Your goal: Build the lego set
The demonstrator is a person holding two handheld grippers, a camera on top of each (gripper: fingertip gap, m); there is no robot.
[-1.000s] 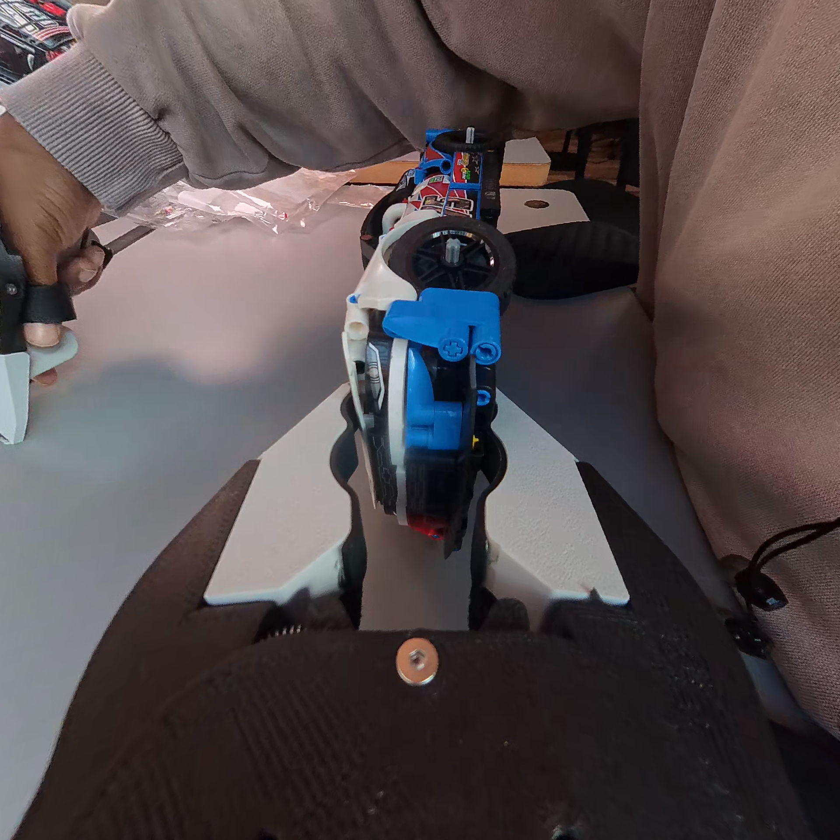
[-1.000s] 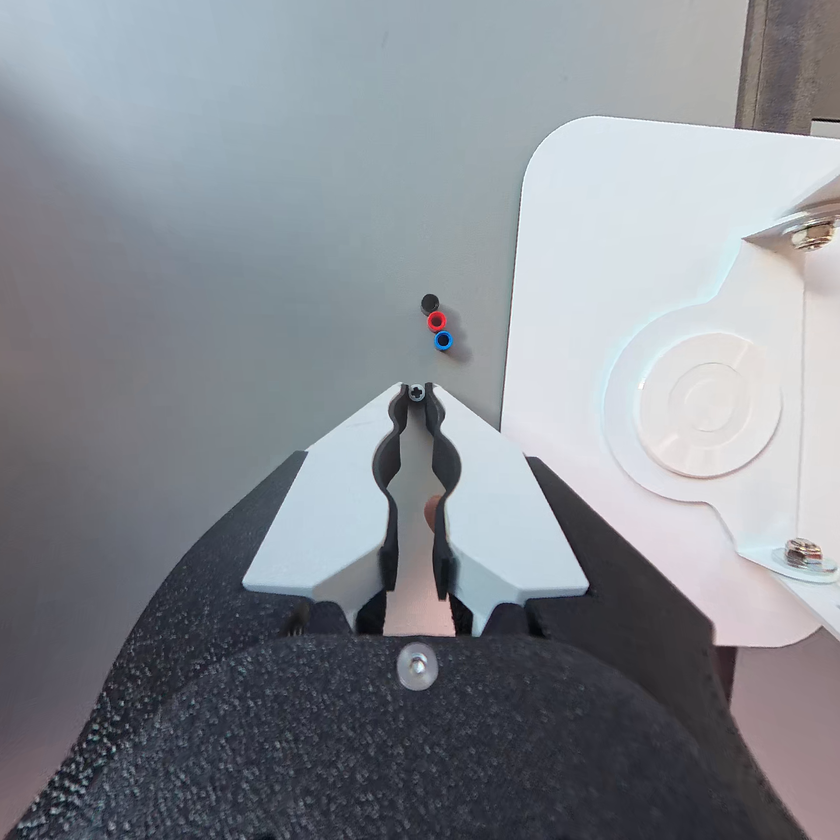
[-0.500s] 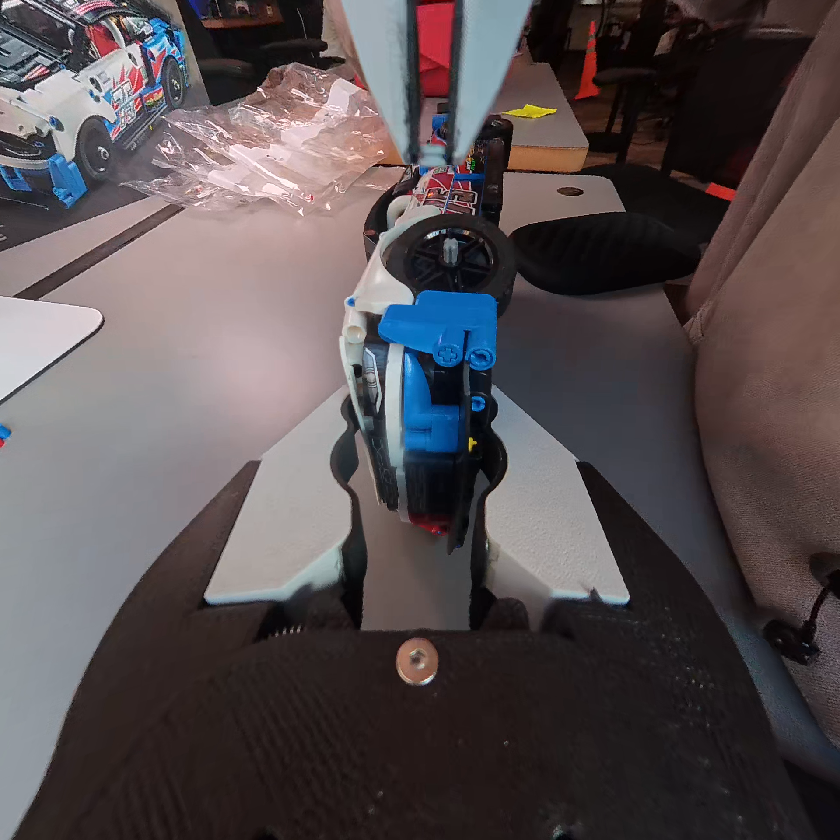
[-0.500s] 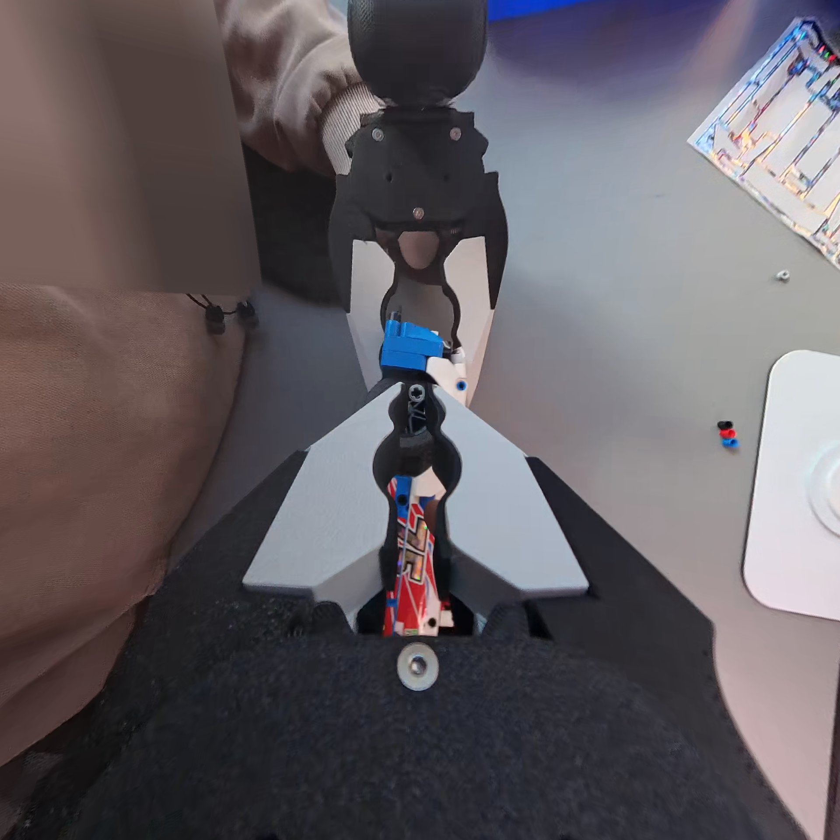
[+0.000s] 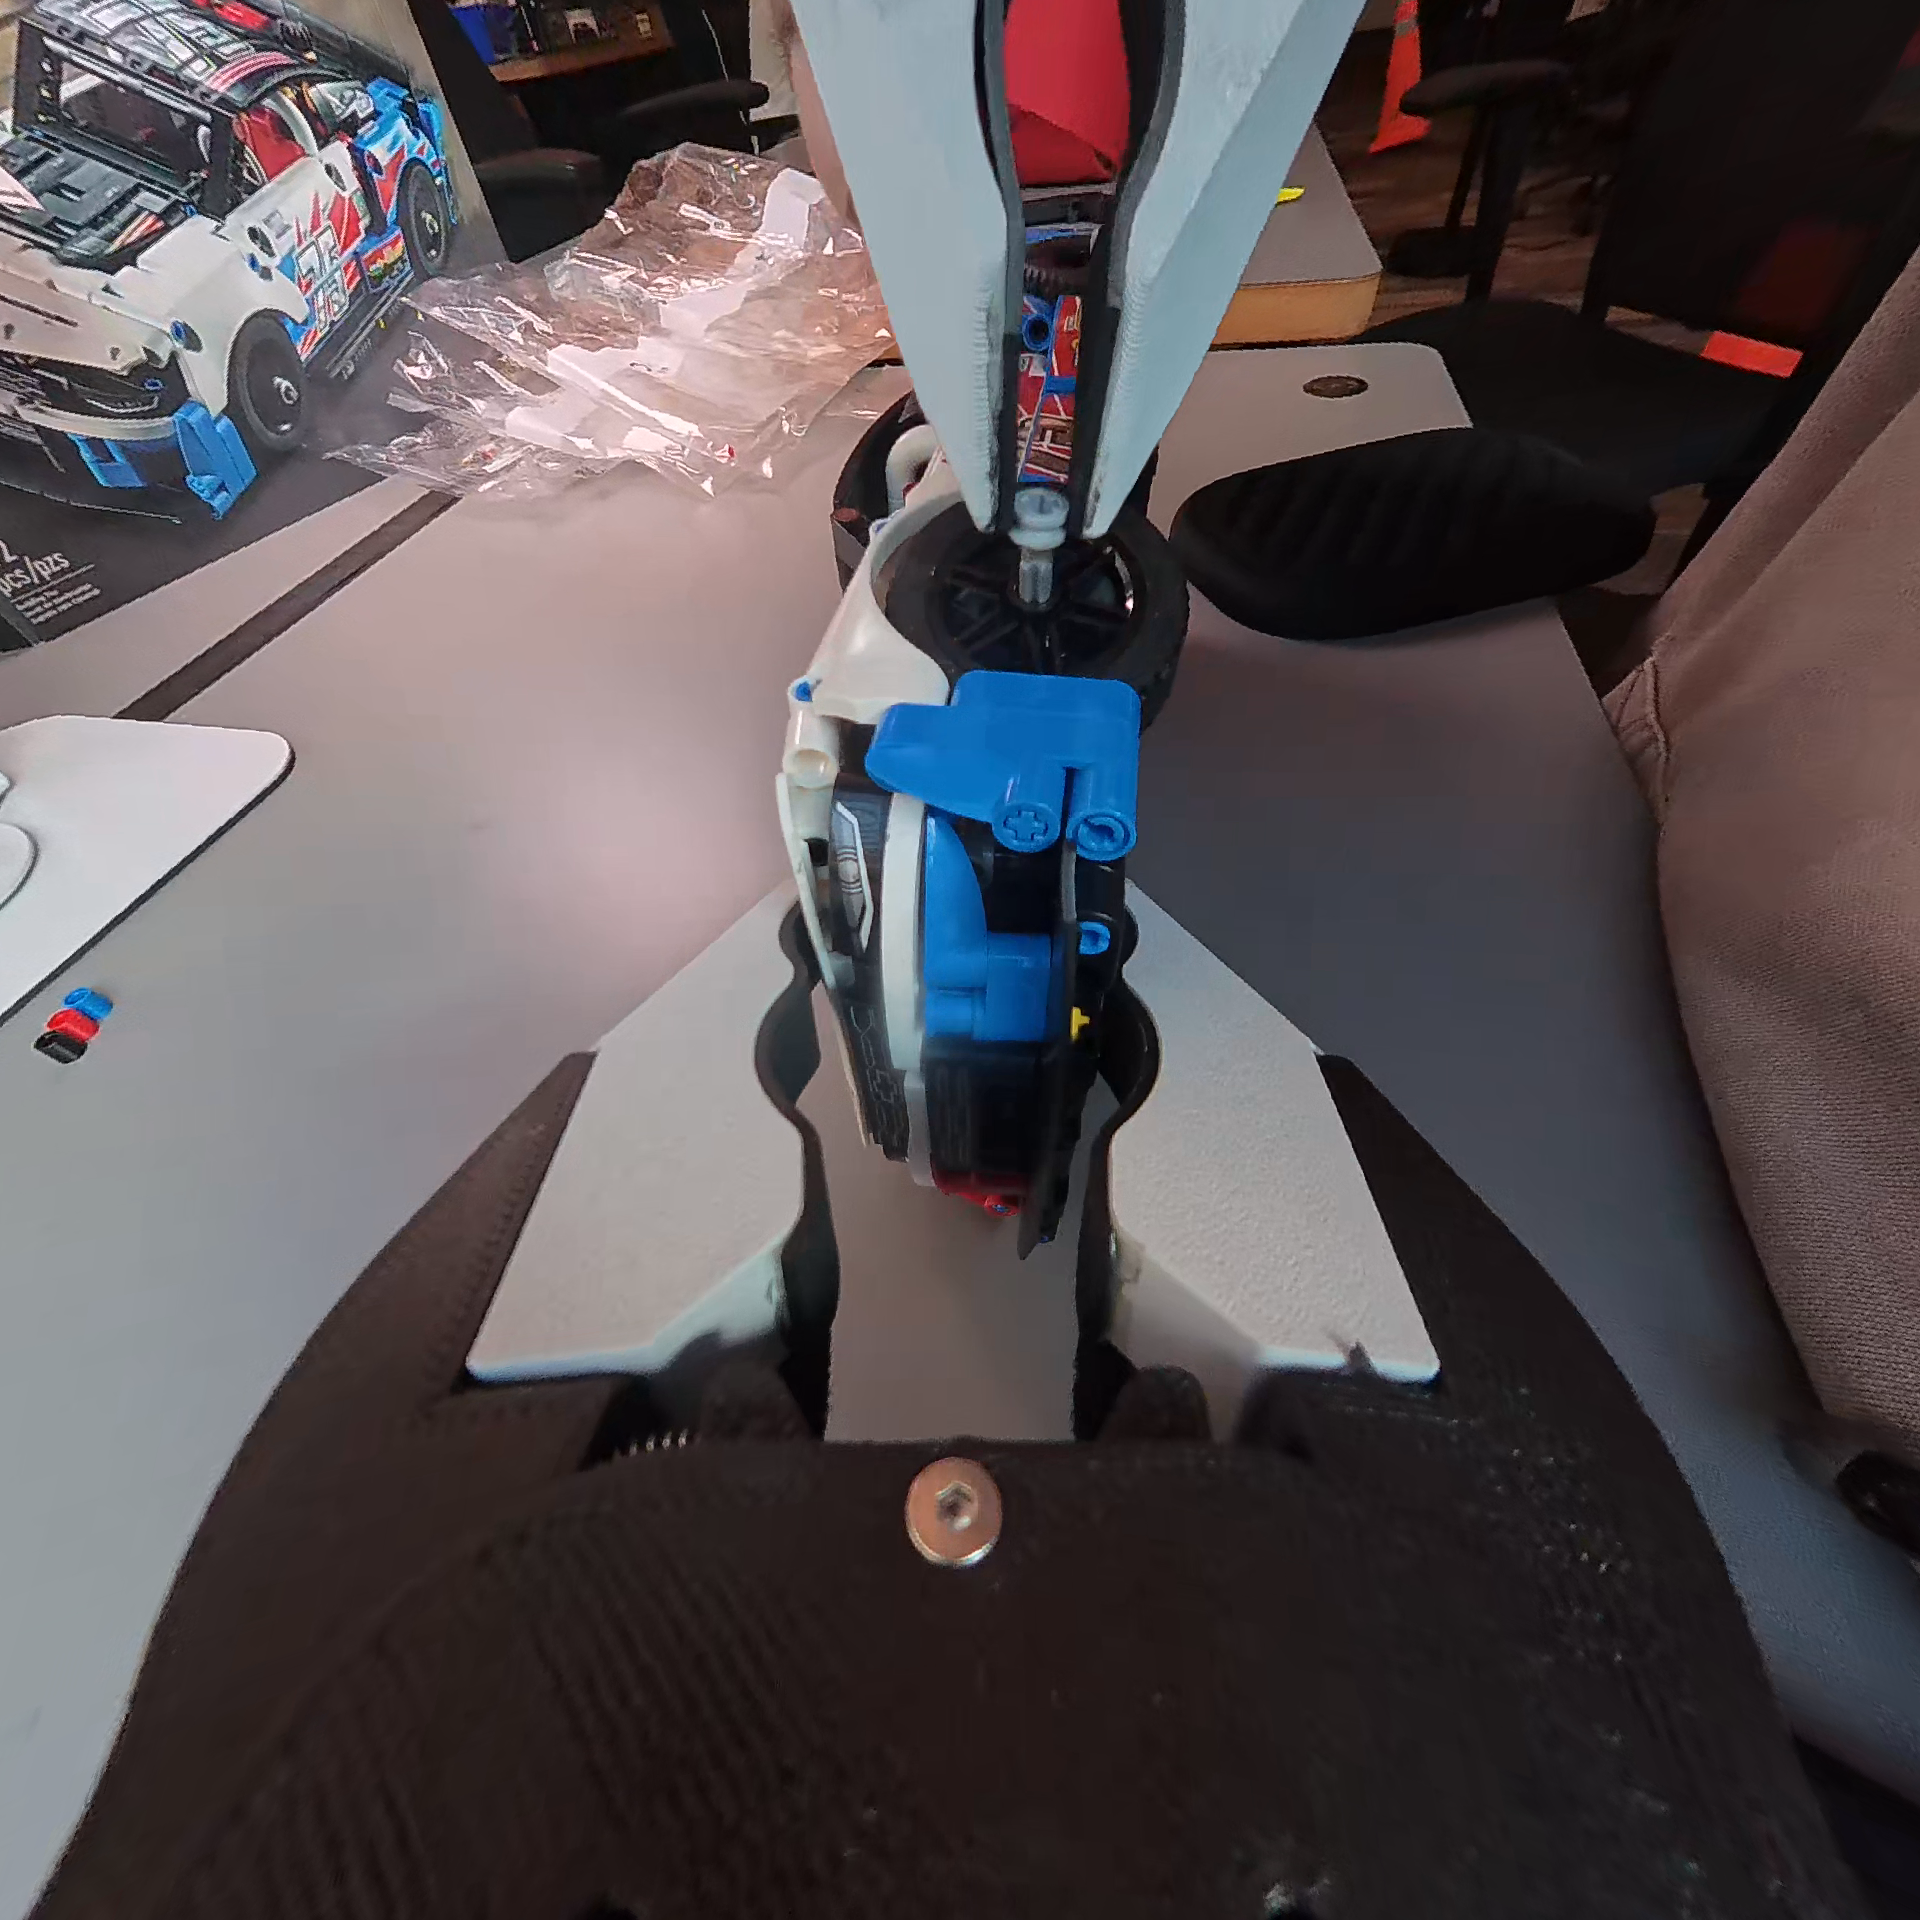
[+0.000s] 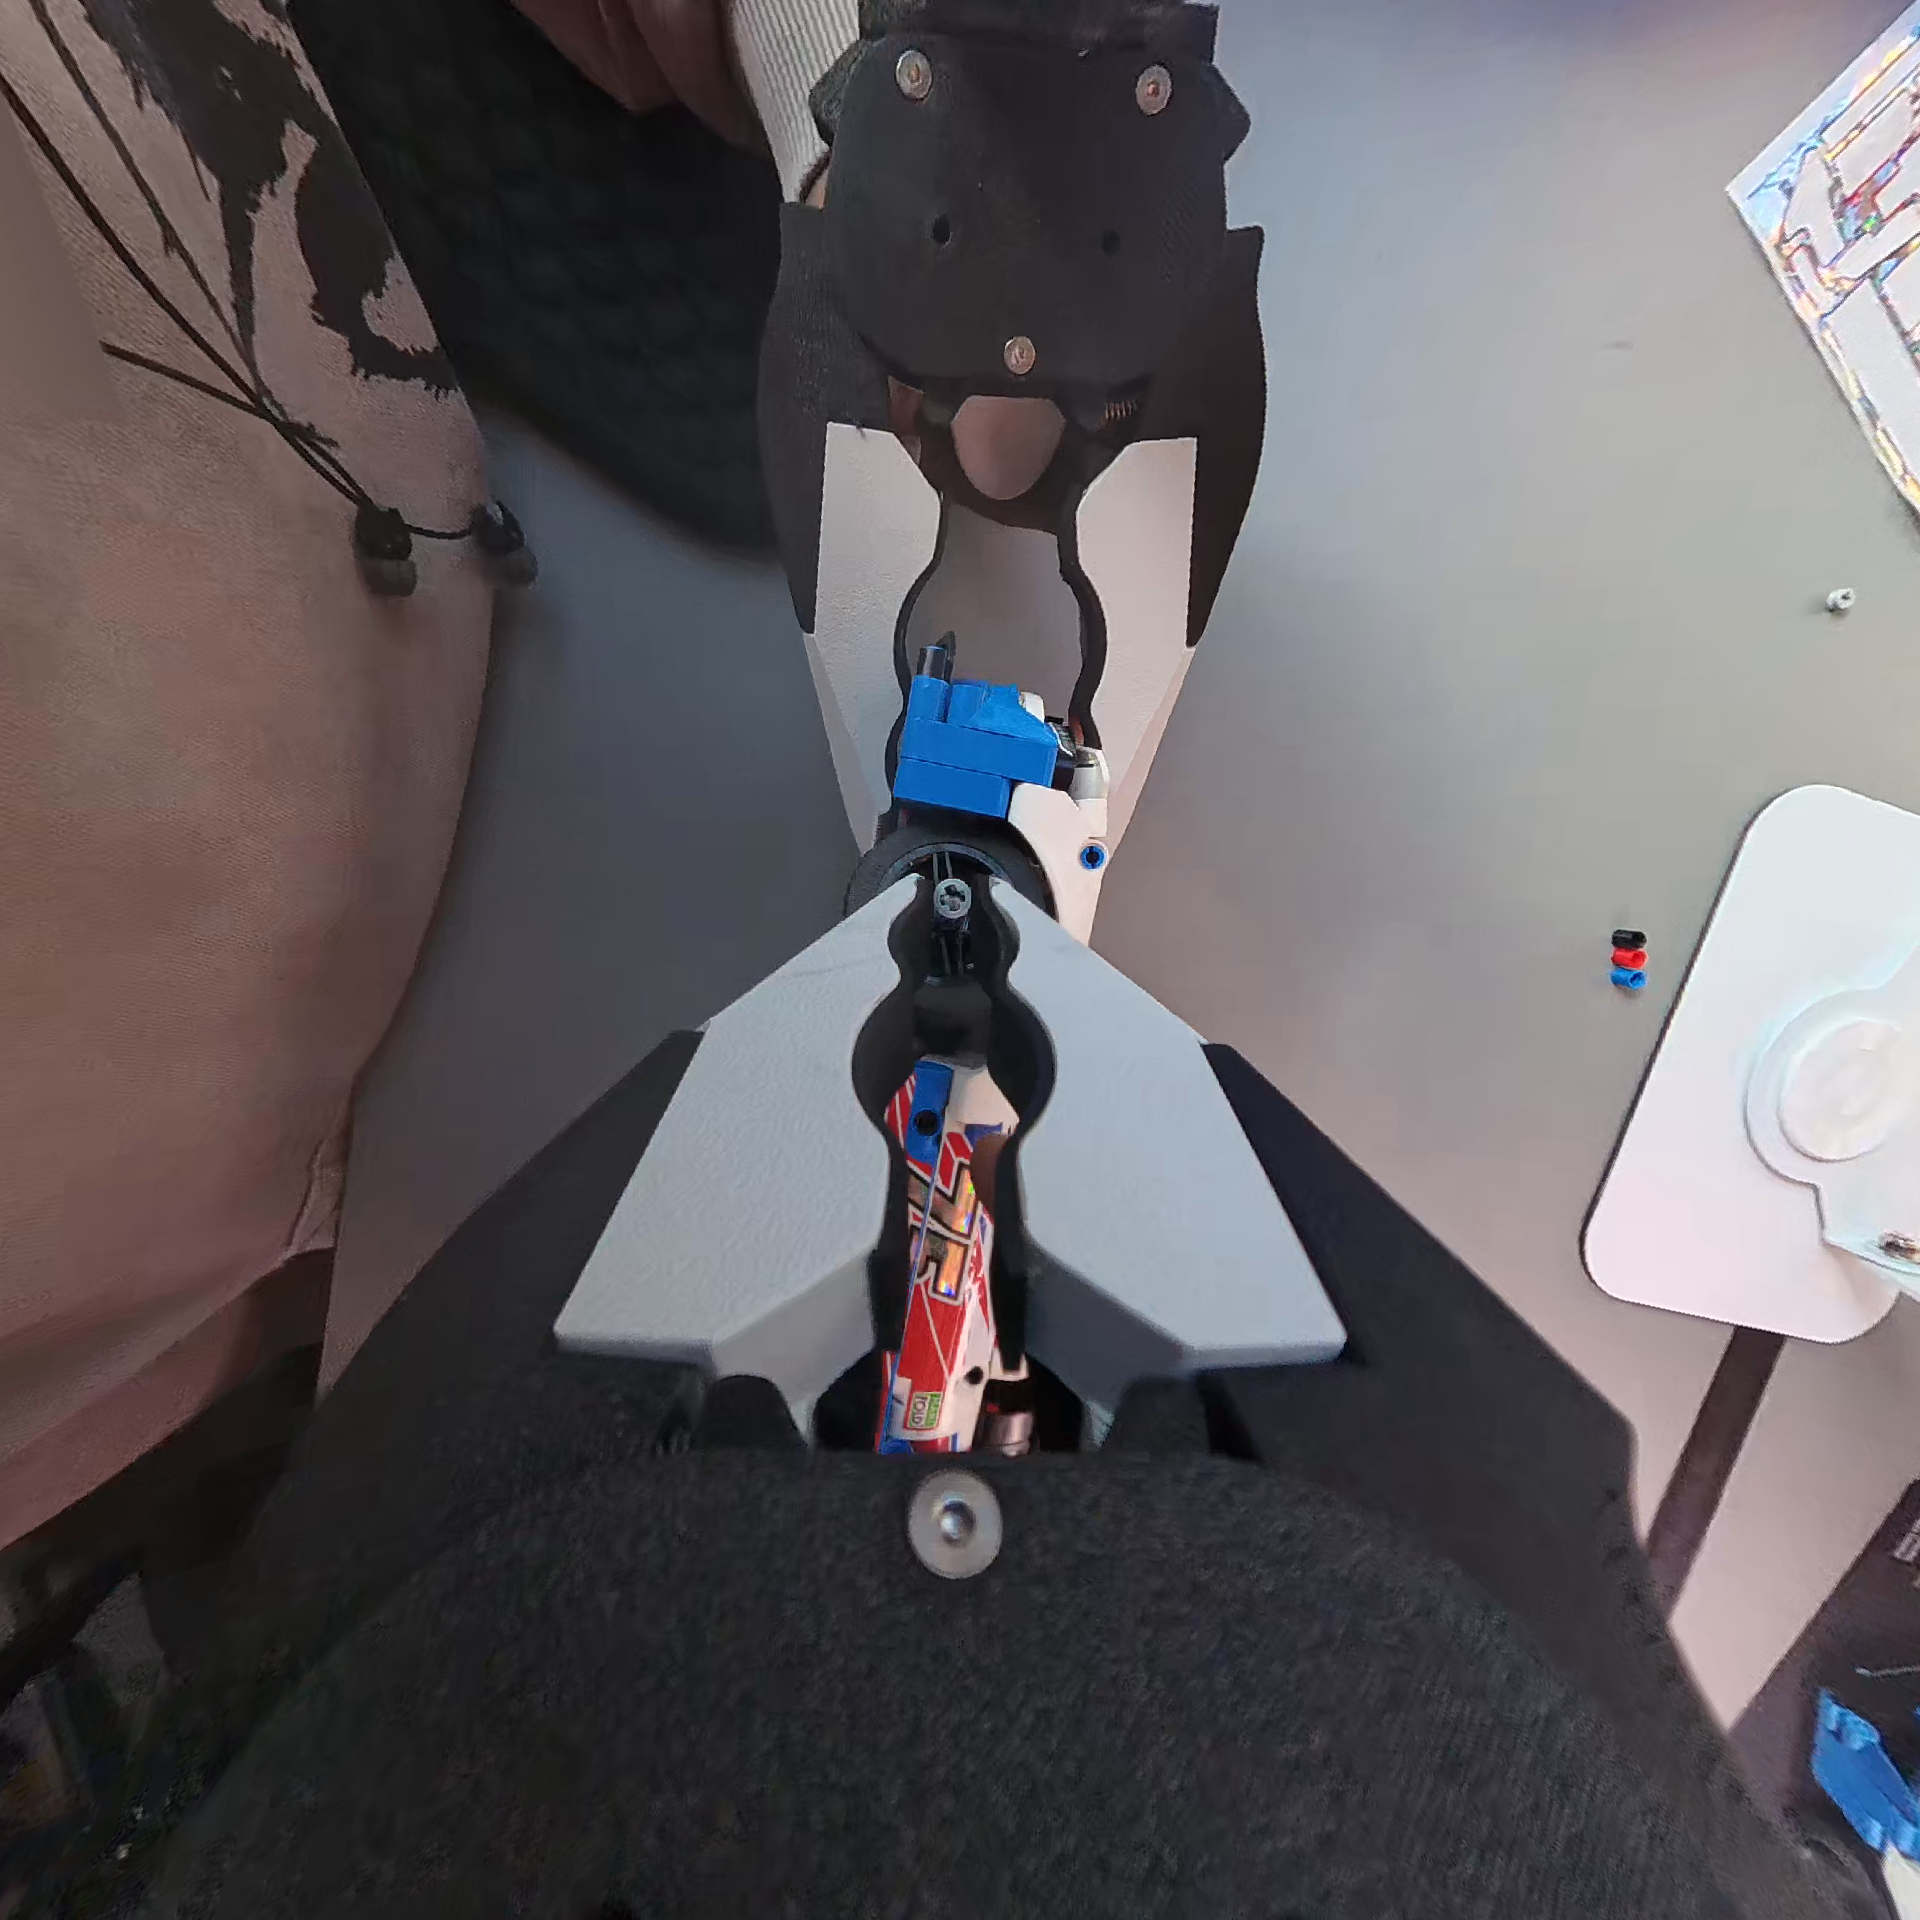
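My left gripper point(image 5: 966, 904) is shut on the front end of the white, blue and black lego car point(image 5: 977, 987), which is held on its side above the grey table. A black wheel point(image 5: 1132, 613) faces upward on it. My right gripper point(image 6: 951, 894) comes down from above and is shut on a small grey pin point(image 6: 951, 896). In the left wrist view its tips point(image 5: 1039, 499) hold the pin point(image 5: 1039, 516) right at the wheel's hub. The car's red and blue stickered side point(image 6: 935, 1247) shows between the right fingers. The left gripper point(image 6: 997, 727) shows beyond the car.
Three small black, red and blue pieces point(image 6: 1628, 958) lie beside a white plate point(image 6: 1714, 1195). The set's box point(image 5: 208, 260) and clear bags point(image 5: 644, 343) lie at the back left. A sticker sheet point(image 6: 1849, 239) lies far right. The person's beige top point(image 5: 1787, 935) is close on the right. About 7 cm separates my left fingertips from my right.
The right gripper has carried the grey pin from beside the white plate over to the car and lowered it onto the wheel hub. The left gripper and car stayed still.
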